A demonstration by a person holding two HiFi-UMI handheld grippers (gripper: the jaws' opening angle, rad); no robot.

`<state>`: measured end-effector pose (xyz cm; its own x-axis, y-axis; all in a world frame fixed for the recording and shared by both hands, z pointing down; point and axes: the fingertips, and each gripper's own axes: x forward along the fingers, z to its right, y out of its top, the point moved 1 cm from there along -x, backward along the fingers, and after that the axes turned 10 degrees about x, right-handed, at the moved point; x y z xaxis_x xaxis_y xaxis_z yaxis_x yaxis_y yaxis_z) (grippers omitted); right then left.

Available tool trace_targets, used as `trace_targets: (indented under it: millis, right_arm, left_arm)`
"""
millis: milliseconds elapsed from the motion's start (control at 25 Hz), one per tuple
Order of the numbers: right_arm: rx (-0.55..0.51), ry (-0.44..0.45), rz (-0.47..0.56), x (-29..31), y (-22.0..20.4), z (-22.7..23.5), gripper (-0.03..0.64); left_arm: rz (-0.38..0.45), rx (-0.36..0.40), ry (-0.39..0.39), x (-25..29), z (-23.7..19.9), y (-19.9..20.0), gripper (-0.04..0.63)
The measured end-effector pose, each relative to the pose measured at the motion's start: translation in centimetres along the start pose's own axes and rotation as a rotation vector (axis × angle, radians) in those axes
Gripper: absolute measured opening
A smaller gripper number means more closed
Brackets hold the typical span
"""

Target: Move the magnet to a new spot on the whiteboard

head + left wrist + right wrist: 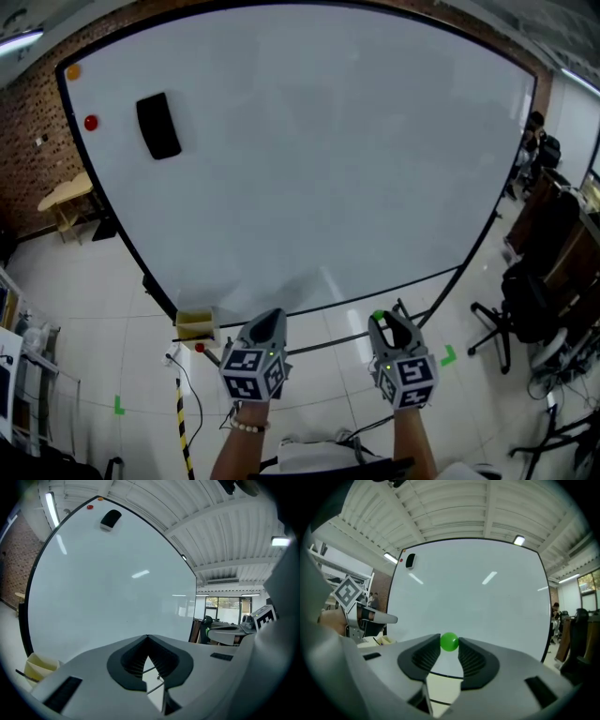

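Magnet (449, 641): small, round, glossy green (clamped between jaw tips).

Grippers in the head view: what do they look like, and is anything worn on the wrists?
Both the left gripper and right gripper are light grey with dark ribbed pads, each carrying a cube of black-and-white square markers. A pale bead bracelet sits on the left wrist; no sleeves show.

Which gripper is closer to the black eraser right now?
Left. The left gripper is below-right of the eraser; the right gripper, gripping the green magnet, is farther right.
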<state>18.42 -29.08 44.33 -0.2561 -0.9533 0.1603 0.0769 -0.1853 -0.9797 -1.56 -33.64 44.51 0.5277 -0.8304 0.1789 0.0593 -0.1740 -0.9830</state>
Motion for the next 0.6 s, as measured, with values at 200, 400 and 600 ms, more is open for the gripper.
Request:
trace_targets:
  millis: [200, 400, 600]
  right_arm:
    - [0.014, 0.025, 0.005, 0.4, 0.0, -0.5, 0.138]
    - [0.004, 0.04, 0.026, 0.6, 1.2, -0.6, 0.138]
    - [0.0, 0.055, 0.017, 0.6, 1.1, -1.0, 0.138]
  left_arm:
    - [0.005, 0.004, 0.014, -0.2, 0.0, 0.3, -0.008]
    - [0.01, 0.006, 0.025, -0.3, -0.1, 0.6, -0.008]
    - [0.014, 0.01, 0.034, -0.6, -0.3, 0.8, -0.008]
